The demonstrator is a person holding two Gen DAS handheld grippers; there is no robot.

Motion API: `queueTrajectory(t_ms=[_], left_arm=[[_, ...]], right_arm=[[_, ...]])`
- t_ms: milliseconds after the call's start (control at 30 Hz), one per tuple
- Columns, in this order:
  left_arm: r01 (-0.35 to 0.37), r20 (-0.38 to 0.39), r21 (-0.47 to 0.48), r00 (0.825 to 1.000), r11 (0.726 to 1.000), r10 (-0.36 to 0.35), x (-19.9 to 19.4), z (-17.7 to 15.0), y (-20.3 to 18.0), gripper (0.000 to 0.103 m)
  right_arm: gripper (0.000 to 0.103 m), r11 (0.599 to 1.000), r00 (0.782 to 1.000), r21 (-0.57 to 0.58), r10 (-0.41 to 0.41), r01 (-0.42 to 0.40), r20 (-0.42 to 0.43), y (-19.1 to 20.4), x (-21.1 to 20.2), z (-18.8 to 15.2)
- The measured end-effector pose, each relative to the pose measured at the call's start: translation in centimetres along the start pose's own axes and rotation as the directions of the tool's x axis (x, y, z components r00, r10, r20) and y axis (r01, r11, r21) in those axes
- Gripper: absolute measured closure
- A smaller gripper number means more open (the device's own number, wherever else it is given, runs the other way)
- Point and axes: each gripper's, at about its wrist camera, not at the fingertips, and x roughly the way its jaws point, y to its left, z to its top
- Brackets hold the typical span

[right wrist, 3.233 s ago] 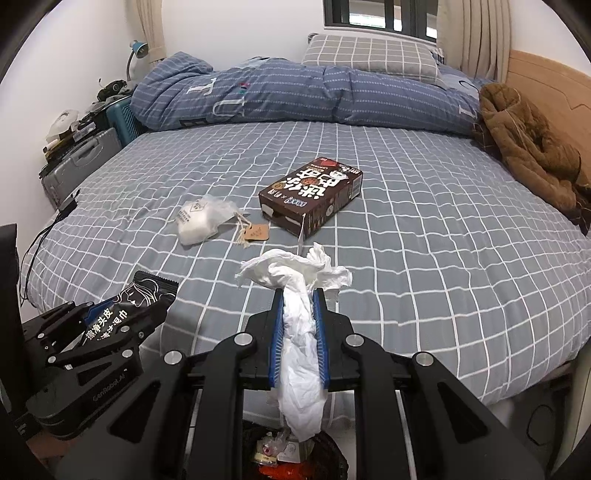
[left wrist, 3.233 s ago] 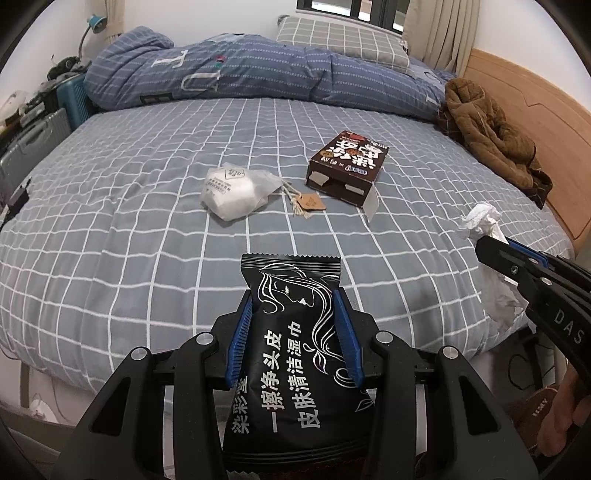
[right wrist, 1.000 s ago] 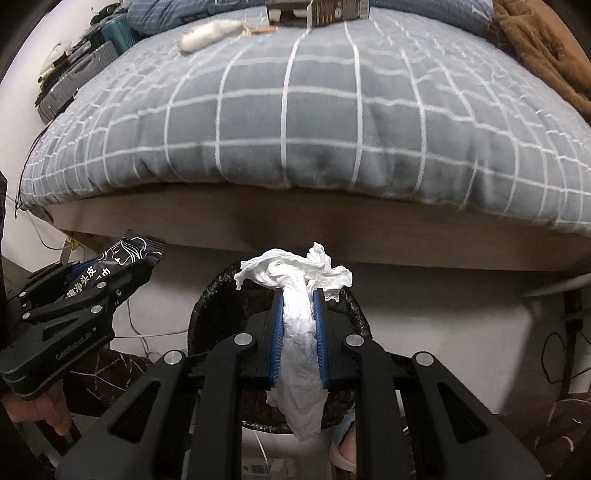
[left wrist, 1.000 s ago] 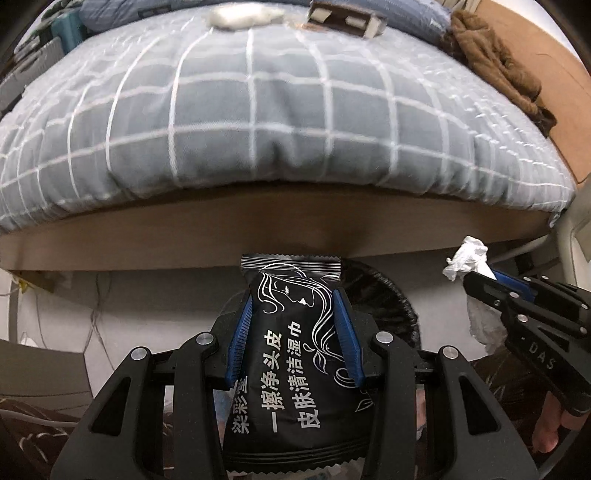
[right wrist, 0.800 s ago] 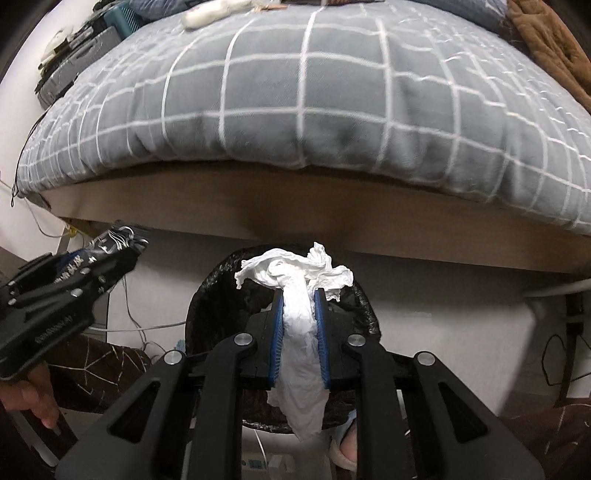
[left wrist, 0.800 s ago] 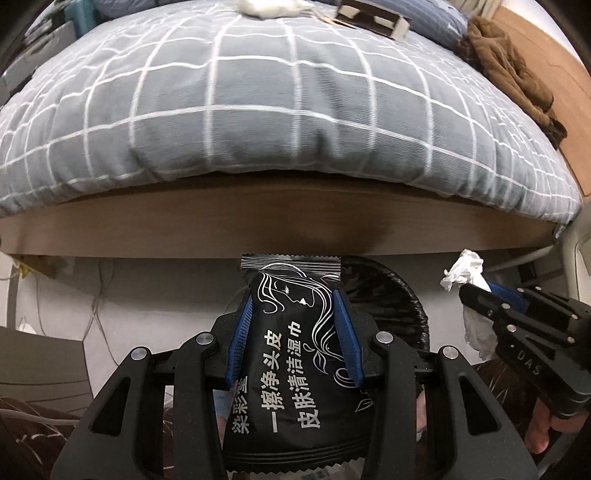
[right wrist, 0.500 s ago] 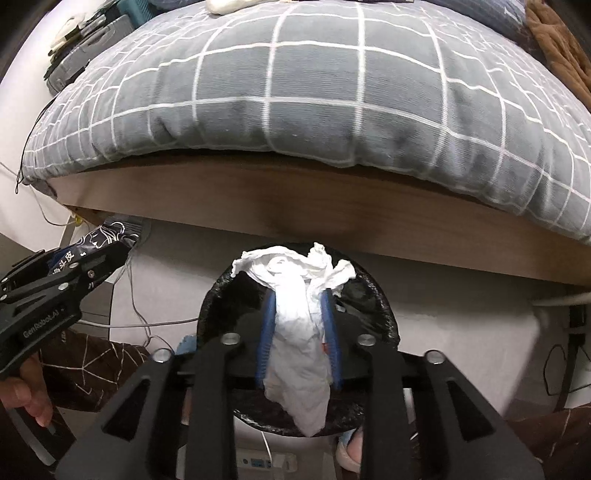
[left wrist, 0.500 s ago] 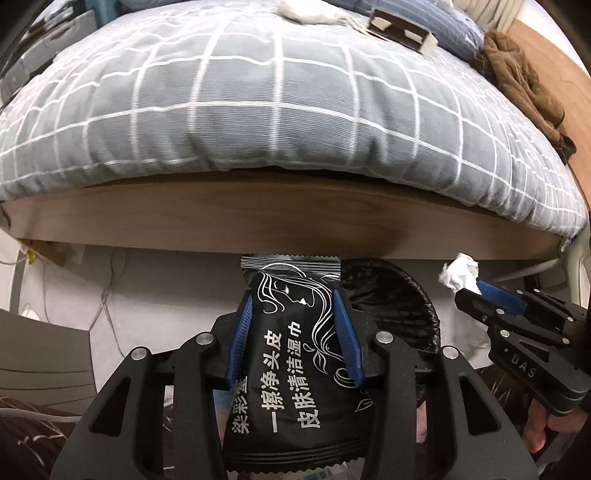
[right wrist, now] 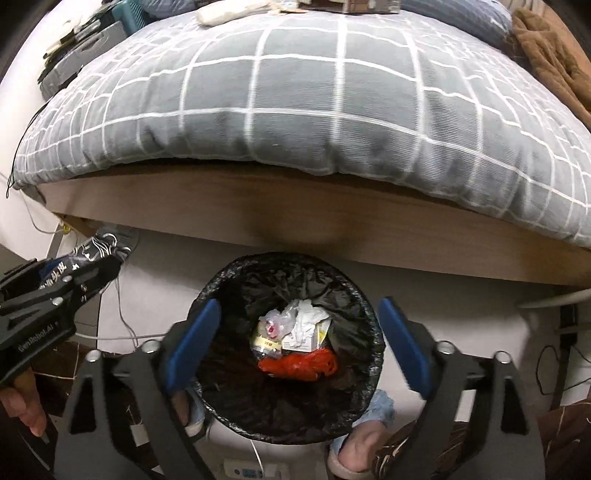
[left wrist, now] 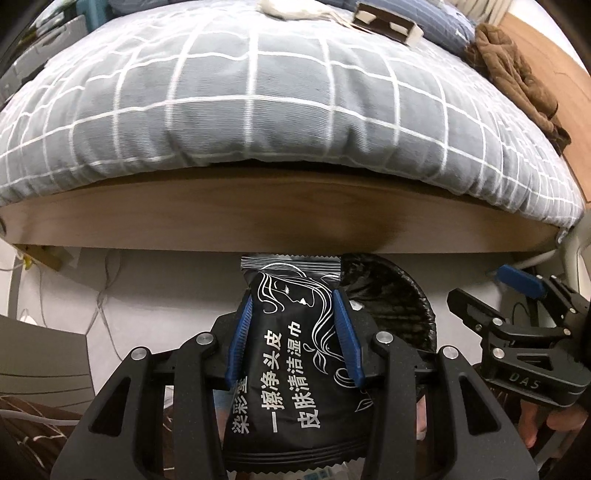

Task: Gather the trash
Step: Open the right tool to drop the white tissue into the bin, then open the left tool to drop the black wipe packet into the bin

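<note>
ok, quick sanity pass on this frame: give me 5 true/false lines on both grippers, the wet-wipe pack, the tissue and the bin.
1. The left gripper is shut on the black wet-wipe pack. True.
2. The right gripper is clamped on the white tissue. False: its jaws are wide open and hold nothing; the tissue lies in the bin.
3. The trash bin stands on the floor in front of the bed. True.
4. The bin has no liner and holds nothing. False: it has a black bag and holds trash, including a red bag.
5. The brown box is already in the bin. False: it is on the bed.
</note>
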Motion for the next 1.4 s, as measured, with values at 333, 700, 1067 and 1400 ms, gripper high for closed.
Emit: queueTrajectory(t_ms=[333,700,1067,1400], left_arm=[[0.035,-0.016,0.077,0.999,0.996,-0.034,1.0,0.5,-4.0,0.061],[0.086,-0.027,0.151,0.996,0.985,-0.082,1.6,1.2,-9.1,0.061],[0.085,-0.016,0.199,0.996,0.976,-0.084,2.6,1.6,-12.5,0.057],[0.029,0.008,0.202,0.999,0.979,-0.032,3.4,0.4,-10.9,0.018]], right_arm=[[0.008,0.996,0.999,0.081,-0.048,0.046,0.020,-4.1,-1.0,-0.4],[0.008,0.983,0.994,0.155,-0.106,0.100,0.028,-8.4,-2.5,-0.9],[0.008,0.969,0.989,0.216,-0.136,0.122,0.051,-11.4,-4.0,-0.9],[0.008,0.971,0.992,0.215,-0.120,0.108,0.044,-9.7,-2.4,-0.3]])
